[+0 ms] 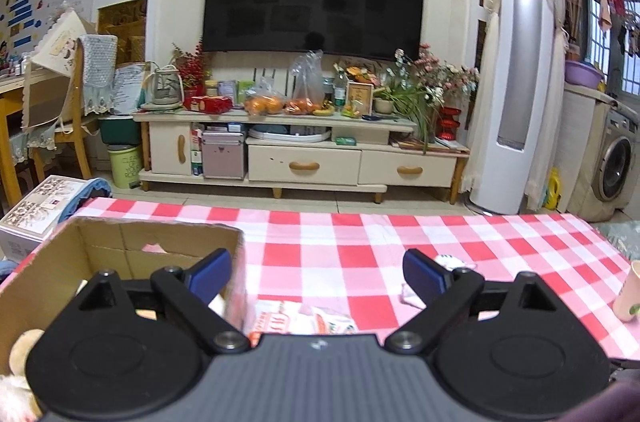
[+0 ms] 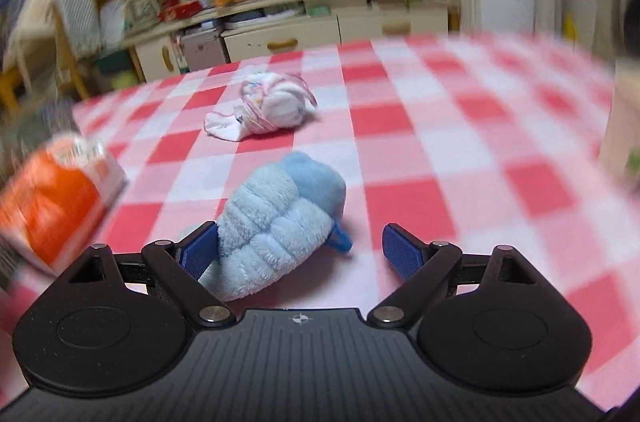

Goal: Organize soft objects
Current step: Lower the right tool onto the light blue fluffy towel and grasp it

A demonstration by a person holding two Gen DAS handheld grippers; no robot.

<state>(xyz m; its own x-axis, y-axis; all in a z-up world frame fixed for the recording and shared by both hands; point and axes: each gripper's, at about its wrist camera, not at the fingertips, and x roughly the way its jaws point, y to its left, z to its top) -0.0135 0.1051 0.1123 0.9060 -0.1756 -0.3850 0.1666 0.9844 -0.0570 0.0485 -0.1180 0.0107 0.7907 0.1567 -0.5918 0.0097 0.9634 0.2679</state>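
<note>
The left hand-held gripper (image 1: 318, 276) has its two blue-padded jaws spread wide with nothing between them. It hangs over the near left part of the desk (image 1: 400, 234), which is covered in a red, pink and white checked cloth. Its left finger (image 1: 210, 272) sits just above the right wall of an open brown cardboard box (image 1: 120, 242) standing at the desk's left edge; a cream plush shape (image 1: 22, 346) shows inside the box at its near left corner. Just below the jaws lies a crinkly orange-and-white printed packet (image 1: 308, 318).

The right hand-held gripper (image 2: 298, 250) is also spread wide and grips nothing. A light blue fluffy plush toy (image 2: 280, 226) lies on the cloth between its fingers, close against the left pad (image 2: 198, 250), well clear of the right one. Further toward the far edge rests a small white bundled cloth with pink trim (image 2: 266, 106). The same orange packet (image 2: 56, 198) lies blurred toward the left edge. A pale cup (image 1: 630, 292) stands at the right edge.
</note>
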